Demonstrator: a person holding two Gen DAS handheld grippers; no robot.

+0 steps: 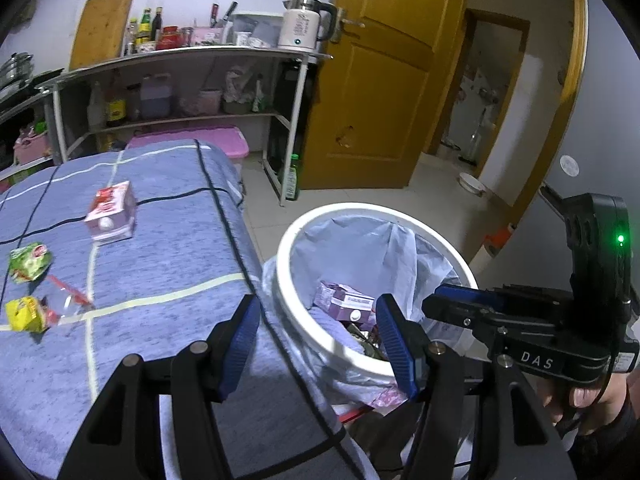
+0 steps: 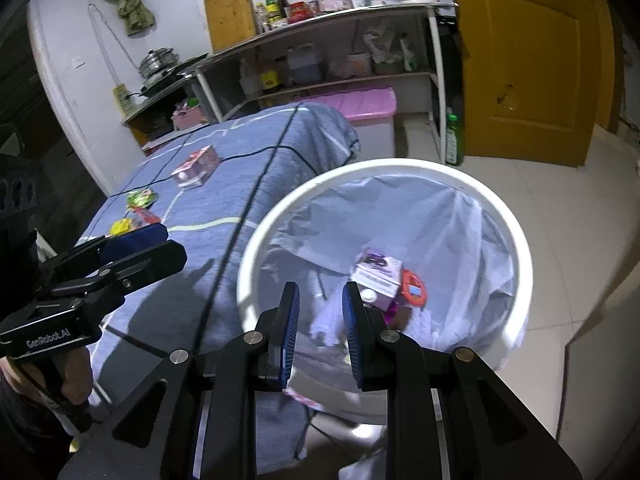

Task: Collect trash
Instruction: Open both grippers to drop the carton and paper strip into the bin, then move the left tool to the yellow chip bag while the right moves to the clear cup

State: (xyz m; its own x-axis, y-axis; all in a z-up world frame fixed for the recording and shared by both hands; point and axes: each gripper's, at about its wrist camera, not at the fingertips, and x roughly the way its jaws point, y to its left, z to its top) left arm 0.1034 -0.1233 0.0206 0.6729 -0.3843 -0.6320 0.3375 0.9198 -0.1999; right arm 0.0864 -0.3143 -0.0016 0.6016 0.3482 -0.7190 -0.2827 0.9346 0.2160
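Observation:
A white bin (image 1: 288,240) (image 2: 400,166) with a clear liner stands beside the blue-clothed table (image 1: 172,240). Inside it lie a purple carton (image 1: 344,300) (image 2: 378,270) and a red round lid (image 2: 414,288). My right gripper (image 2: 320,292) (image 1: 460,300) hangs over the bin, its jaws a little apart with nothing between them. My left gripper (image 1: 316,304) (image 2: 160,236) is wide open and empty at the table's edge next to the bin. On the table lie a pink carton (image 1: 112,212) (image 2: 196,168), a green wrapper (image 1: 30,262) (image 2: 141,199), a yellow wrapper (image 1: 26,314) (image 2: 122,226) and a clear wrapper (image 1: 68,296).
Behind the table a metal shelf rack (image 1: 180,56) holds bottles and a white kettle (image 1: 300,24). A pink-lidded box (image 2: 360,102) and a green bottle (image 1: 291,178) stand on the floor by it. A yellow door (image 1: 380,80) stands open, with a bowl (image 1: 472,184) on the tiles.

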